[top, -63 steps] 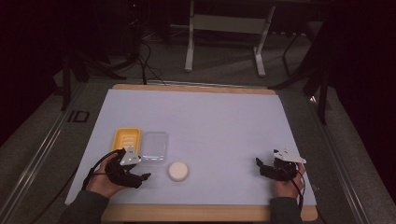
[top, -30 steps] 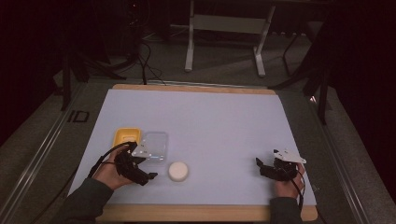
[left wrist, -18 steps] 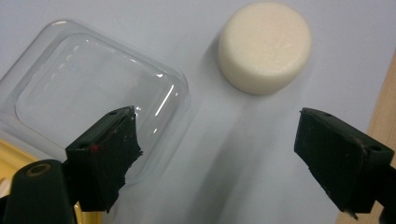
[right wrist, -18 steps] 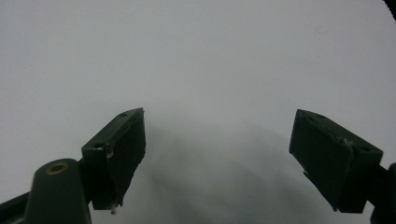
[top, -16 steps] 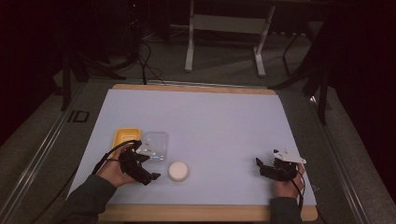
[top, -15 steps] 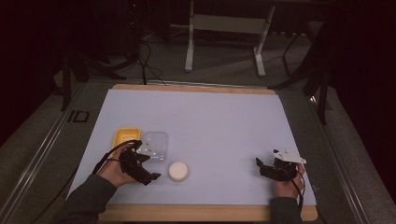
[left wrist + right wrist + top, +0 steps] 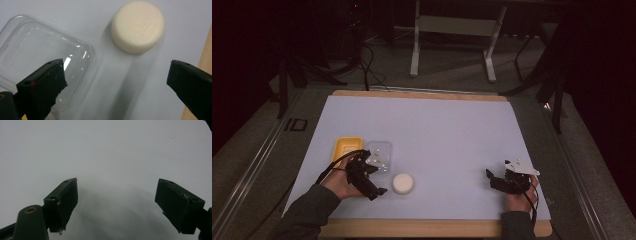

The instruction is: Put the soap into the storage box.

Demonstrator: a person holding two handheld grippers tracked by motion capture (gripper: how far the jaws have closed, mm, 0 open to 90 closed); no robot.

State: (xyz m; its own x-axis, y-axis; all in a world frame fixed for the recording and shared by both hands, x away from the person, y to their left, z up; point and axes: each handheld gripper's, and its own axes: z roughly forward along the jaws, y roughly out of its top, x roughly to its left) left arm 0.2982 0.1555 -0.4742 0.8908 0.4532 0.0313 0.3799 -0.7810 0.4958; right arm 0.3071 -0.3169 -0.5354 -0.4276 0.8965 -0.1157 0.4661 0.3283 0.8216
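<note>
Table [image 7: 437, 130]: pale mat on wood board.

L gripper [image 7: 379, 177]: at approx. 7 o'clock of mat, held in person's left hand [image 7: 337, 182]. Jaws spread wide, holding nothing. In left gripper view, L gripper [image 7: 115, 82] frames bare mat; white puck [image 7: 138, 26] lies beyond the jaws at 1 o'clock, not touched. One jaw overlaps the corner of the clear tray [image 7: 45, 57]; contact cannot be told.

White puck [image 7: 402, 183]: flat round disc, on mat just at 3 o'clock of L gripper, apart from clear tray [image 7: 379, 152], which sits at its 11 o'clock. Yellow tray [image 7: 347, 149] lies just beside clear tray, at its 9 o'clock.

R gripper [image 7: 493, 179]: at approx. 5 o'clock of mat, in right hand [image 7: 517, 195]. Right gripper view: R gripper [image 7: 116, 205] jaws spread wide over bare mat.
</note>
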